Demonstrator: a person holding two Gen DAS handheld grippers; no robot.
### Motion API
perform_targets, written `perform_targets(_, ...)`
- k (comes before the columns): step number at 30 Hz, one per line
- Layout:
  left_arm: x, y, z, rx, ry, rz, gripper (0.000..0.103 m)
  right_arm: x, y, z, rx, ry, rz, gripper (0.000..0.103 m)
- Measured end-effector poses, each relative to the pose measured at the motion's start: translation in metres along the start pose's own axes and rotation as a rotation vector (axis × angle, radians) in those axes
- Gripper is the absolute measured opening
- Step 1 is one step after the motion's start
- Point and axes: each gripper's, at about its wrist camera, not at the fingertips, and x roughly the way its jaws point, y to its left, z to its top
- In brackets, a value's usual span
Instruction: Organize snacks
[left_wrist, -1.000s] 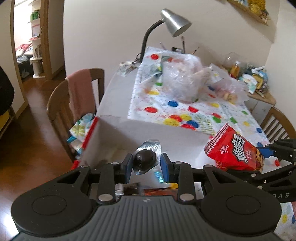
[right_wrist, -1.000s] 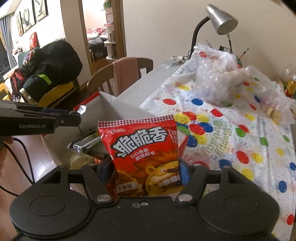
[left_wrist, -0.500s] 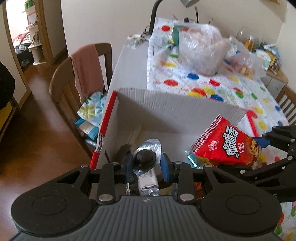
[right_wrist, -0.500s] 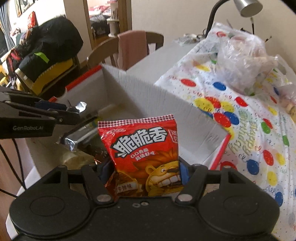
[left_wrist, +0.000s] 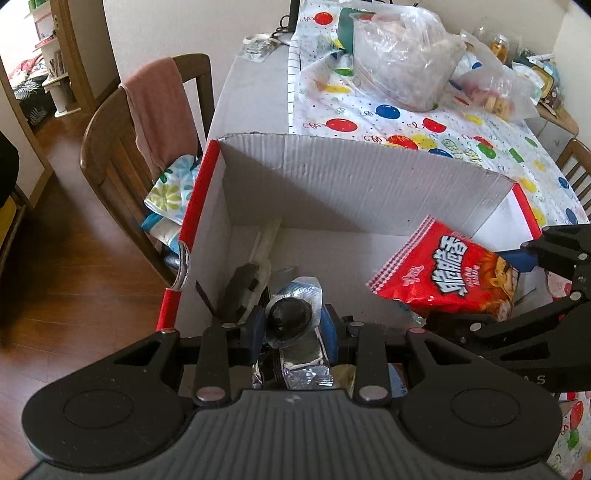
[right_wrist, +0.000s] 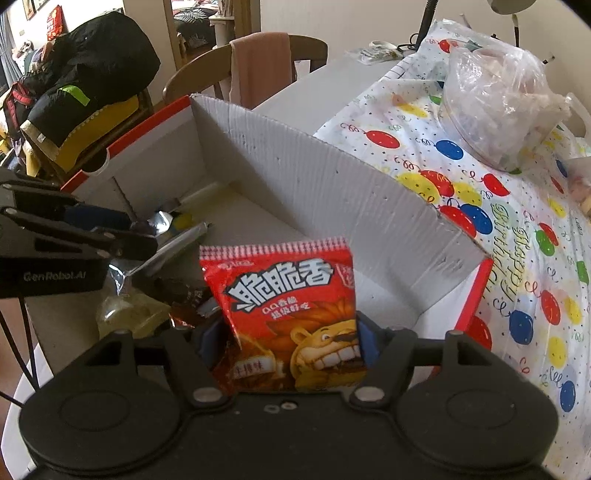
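Note:
A white cardboard box (left_wrist: 354, 192) with red edges stands open on the table. Over its near left part my left gripper (left_wrist: 293, 325) is shut on a clear blister pack holding a dark round snack (left_wrist: 290, 314). Silver foil packs (left_wrist: 303, 363) and other wrappers lie under it on the box floor. Over the box's right side my right gripper (right_wrist: 284, 341) is shut on a red snack bag (right_wrist: 291, 314) with a cartoon lion, also seen as the red bag (left_wrist: 447, 277) in the left wrist view. The box wall (right_wrist: 325, 177) rises just beyond the bag.
A balloon-print tablecloth (left_wrist: 461, 125) covers the table behind the box, with clear plastic bags (left_wrist: 399, 55) on it. A wooden chair with a pink cloth (left_wrist: 155, 110) stands left of the table, over wooden floor. Dark bags (right_wrist: 85, 74) pile up at the far left.
Both grippers have moved forward and tipped down over the box, so its inside now fills the views. Each still holds its snack.

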Motion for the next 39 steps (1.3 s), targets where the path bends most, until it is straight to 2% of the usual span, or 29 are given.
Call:
perform_targets(9,-0.001,-0.002,-0.002,0.001,0.001,0.004,0.035,-0.006,0.0,0.001,0.011,-0.014,0.001,0.079)
perform_targets(11,-0.004,-0.003,-0.003,-0.001,-0.008,0.003,0.04,-0.01,-0.001,0.0,0.013,-0.023,0.004,0.08)
perform_targets(13,-0.009,-0.004,-0.003,-0.005,-0.024,0.001,0.053,-0.017,-0.001,0.0,0.017,-0.039,0.009,0.082)
perform_targets(22,-0.04,-0.008,-0.009,-0.024,-0.107,-0.03,0.069,-0.054,-0.008,-0.008,0.051,-0.11,0.026,0.09)
perform_targets(32,-0.073,-0.024,-0.02,-0.028,-0.181,-0.064,0.073,-0.1,-0.013,-0.025,0.089,-0.221,0.064,0.101)
perform_targets(39,-0.102,-0.035,-0.03,-0.03,-0.246,-0.091,0.082,-0.134,-0.013,-0.041,0.113,-0.316,0.062,0.103)
